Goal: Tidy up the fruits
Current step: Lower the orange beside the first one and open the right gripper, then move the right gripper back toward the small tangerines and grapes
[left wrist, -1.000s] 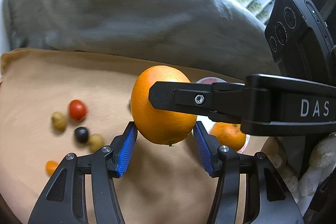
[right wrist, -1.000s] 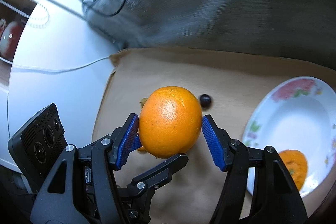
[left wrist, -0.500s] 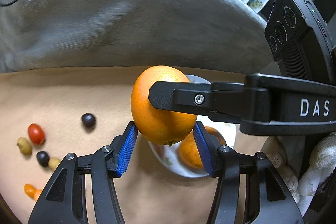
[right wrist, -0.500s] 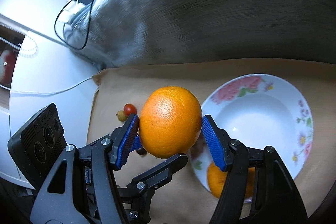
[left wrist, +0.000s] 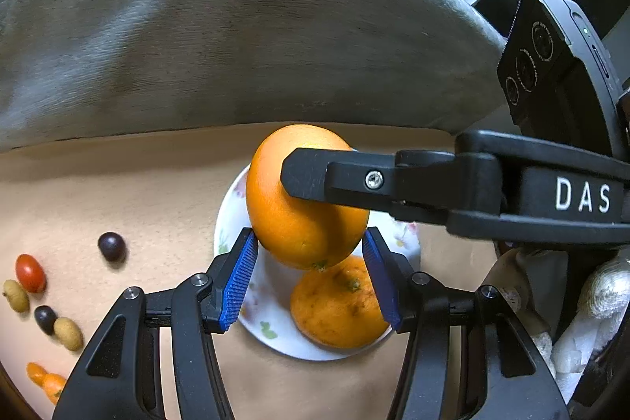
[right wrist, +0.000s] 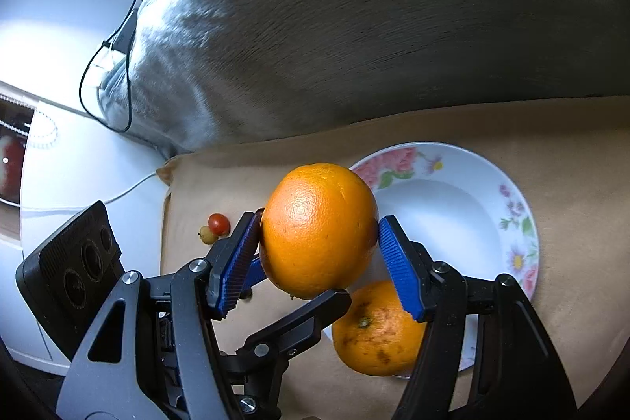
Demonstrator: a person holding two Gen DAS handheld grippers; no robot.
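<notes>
Oranges were the matter in hand: one large orange hung above the flowered plate, clamped crosswise by both grippers, the right gripper pinching its sides and the left gripper closed on it from another angle, seemingly for a steady carry. A second orange already lay on the plate's near edge, crowding the landing spot. Small fruits sat scattered on the tan cloth.

Orange: pebbled, waxy rind, showing a soft sheen; second orange looking duller, with brown speckling. Plate: glossy glazed ceramic with printed flowers, sitting on a matt tan cloth. Gripper pads: ribbed blue rubber on matt black plastic.
</notes>
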